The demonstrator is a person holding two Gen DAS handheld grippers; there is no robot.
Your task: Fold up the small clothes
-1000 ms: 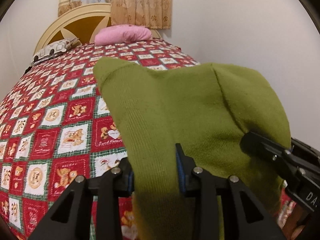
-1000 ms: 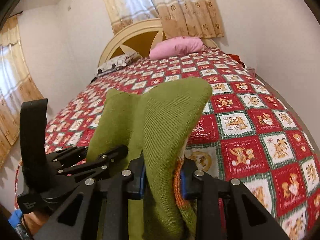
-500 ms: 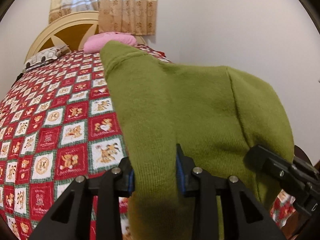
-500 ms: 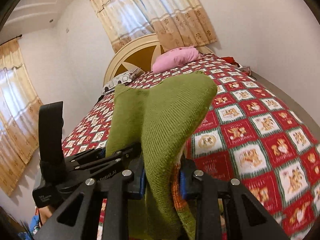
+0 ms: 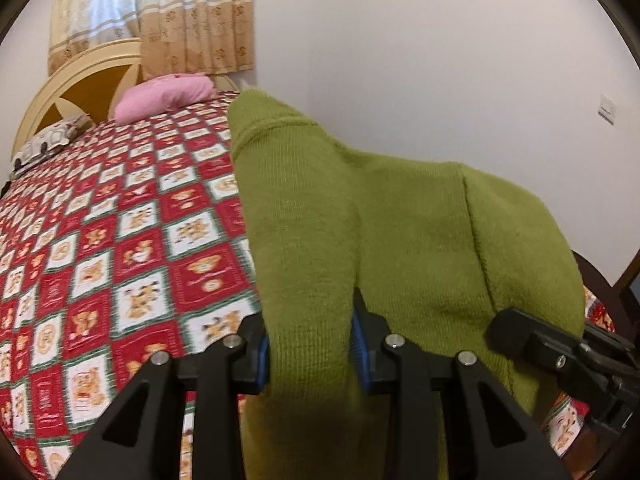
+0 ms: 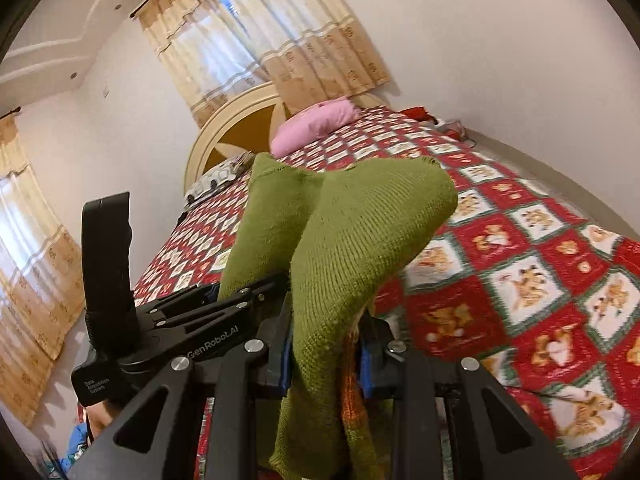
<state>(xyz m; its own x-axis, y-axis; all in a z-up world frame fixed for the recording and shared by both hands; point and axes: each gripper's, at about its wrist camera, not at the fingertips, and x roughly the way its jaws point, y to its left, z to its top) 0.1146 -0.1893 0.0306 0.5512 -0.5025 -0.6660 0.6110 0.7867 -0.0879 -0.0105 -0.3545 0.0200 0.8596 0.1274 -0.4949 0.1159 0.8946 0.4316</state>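
A green knit garment (image 5: 380,232) hangs in the air above the bed, held by both grippers. My left gripper (image 5: 310,344) is shut on one thick fold of it, blue pads pressed against the cloth. In the right wrist view the same green garment (image 6: 360,232) rises from my right gripper (image 6: 324,354), which is shut on it; an orange knit edge shows between the pads. The left gripper (image 6: 240,296) appears at the left of that view, clamped on the cloth. The right gripper's fingers (image 5: 560,344) show at the right edge of the left wrist view.
Below lies a bed with a red, white and green teddy-bear quilt (image 5: 120,240). A pink pillow (image 5: 164,98) and a patterned pillow (image 5: 48,142) lie by the cream headboard (image 6: 240,124). Curtains (image 6: 264,44) hang behind. A white wall (image 5: 440,60) runs along the right.
Both grippers have carried the garment sideways and a little upward over the bed, rolling as they went. The views now show more wall and curtain. Both grips are unchanged.
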